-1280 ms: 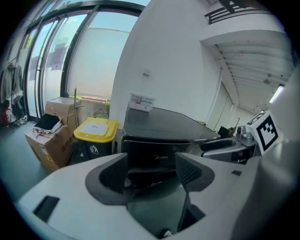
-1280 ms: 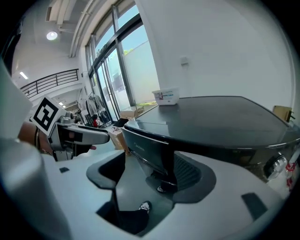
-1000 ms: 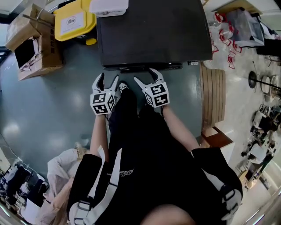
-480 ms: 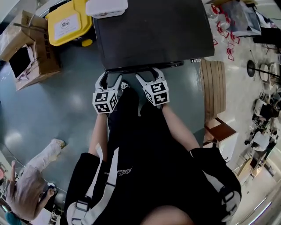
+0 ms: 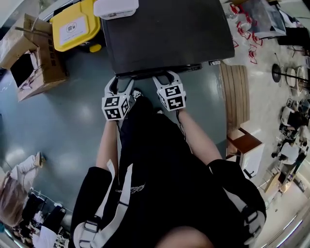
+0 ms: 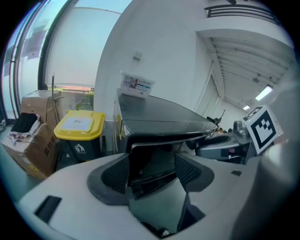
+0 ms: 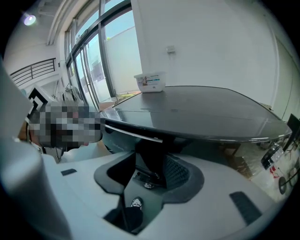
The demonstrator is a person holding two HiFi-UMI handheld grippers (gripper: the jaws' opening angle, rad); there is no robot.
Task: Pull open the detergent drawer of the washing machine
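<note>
Left tongs (image 5: 121,81) and right tongs (image 5: 164,76) now reaching closer under the washing machine (image 5: 167,34) front edge than a second ago, both pairs gaping apart, dark front panel (image 6: 152,161) sitting between the left pair, drawer outline not discernible, white tub (image 5: 116,7) resting on its top surface, yellow bin (image 5: 77,24) and cardboard box (image 5: 30,53) standing beside it on the grey floor (image 5: 63,126).

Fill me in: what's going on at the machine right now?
A person stands at the dark washing machine with a gripper in each hand. The left gripper and right gripper are both at its top front edge, jaws apart, nothing clamped. No drawer shows pulled out yet.
</note>
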